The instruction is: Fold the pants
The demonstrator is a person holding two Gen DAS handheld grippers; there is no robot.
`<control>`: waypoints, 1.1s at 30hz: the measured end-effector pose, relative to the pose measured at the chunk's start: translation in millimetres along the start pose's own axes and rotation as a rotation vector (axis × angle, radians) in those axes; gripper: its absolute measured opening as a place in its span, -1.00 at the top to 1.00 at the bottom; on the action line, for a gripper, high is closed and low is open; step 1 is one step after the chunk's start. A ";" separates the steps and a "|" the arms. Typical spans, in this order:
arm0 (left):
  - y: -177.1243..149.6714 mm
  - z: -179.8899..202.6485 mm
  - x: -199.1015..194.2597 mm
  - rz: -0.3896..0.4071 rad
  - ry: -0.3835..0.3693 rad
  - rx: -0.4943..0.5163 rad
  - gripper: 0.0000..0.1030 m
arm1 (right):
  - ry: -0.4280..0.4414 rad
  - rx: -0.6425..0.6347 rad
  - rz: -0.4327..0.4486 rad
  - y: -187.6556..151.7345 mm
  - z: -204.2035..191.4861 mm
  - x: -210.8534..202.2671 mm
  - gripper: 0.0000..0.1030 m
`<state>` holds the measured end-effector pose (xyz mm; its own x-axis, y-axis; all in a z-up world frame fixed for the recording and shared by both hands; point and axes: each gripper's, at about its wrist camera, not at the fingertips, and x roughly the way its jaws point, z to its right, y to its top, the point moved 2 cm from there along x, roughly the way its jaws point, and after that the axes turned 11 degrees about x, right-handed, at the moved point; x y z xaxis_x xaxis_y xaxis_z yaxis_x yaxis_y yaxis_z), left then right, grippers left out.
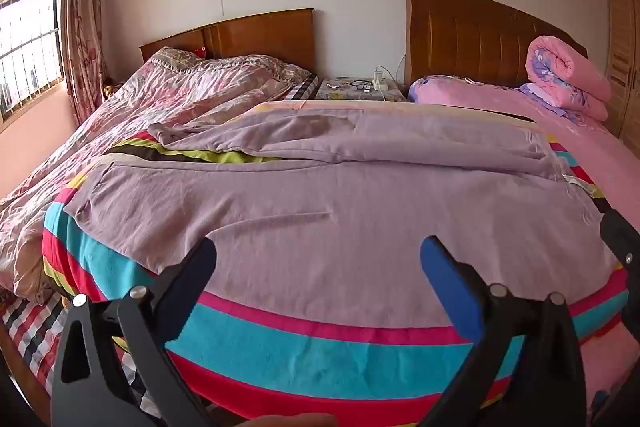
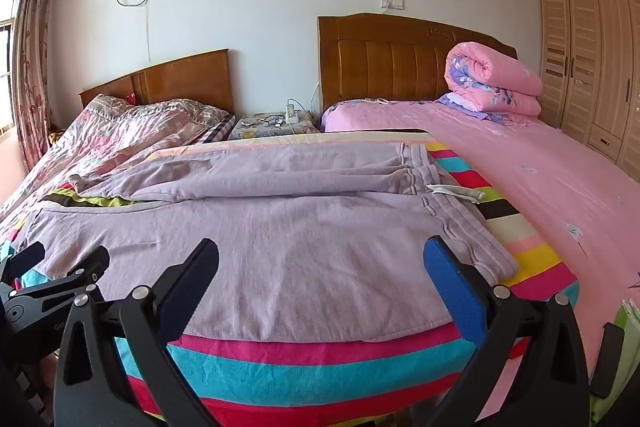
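We hold our left gripper (image 1: 318, 259) tilted downward over the near edge of the lilac pants (image 1: 320, 195), its jaws spread wide with nothing between them, the blue pads hanging above the cloth rather than pressing on it. Our right gripper (image 2: 320, 259) sits beside it to the right in the same downward tilt, likewise released and empty, over the part nearer the waistband (image 2: 460, 223). The pants lie spread sideways across a striped blanket (image 2: 280, 359), waistband to the right and legs running left, the far leg rumpled. A rolled pink quilt (image 2: 492, 83) rests far right by the wooden headboard (image 2: 384, 63).
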<state>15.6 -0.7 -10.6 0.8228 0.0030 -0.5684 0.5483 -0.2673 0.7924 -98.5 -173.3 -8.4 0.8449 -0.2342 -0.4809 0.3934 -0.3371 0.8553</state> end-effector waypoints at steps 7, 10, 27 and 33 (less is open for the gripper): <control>-0.1 -0.2 3.4 -0.012 -0.021 -0.023 -0.97 | 0.004 -0.002 -0.007 -0.5 -0.3 -0.2 -0.92; -3.1 -3.5 3.3 -0.010 -0.023 -0.026 -0.97 | 0.006 -0.001 -0.010 1.0 1.1 -0.1 -0.92; -6.0 -1.9 6.2 -0.021 -0.029 -0.018 -0.97 | 0.020 0.018 -0.026 0.7 5.1 3.1 -0.92; -6.3 -1.8 6.4 -0.024 -0.028 -0.019 -0.97 | 0.020 0.020 -0.027 0.3 5.0 3.4 -0.92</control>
<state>17.7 2.7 -18.8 0.8050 -0.0184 -0.5929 0.5707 -0.2487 0.7826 -97.3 -178.7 -10.7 0.8411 -0.2066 -0.4999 0.4093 -0.3613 0.8378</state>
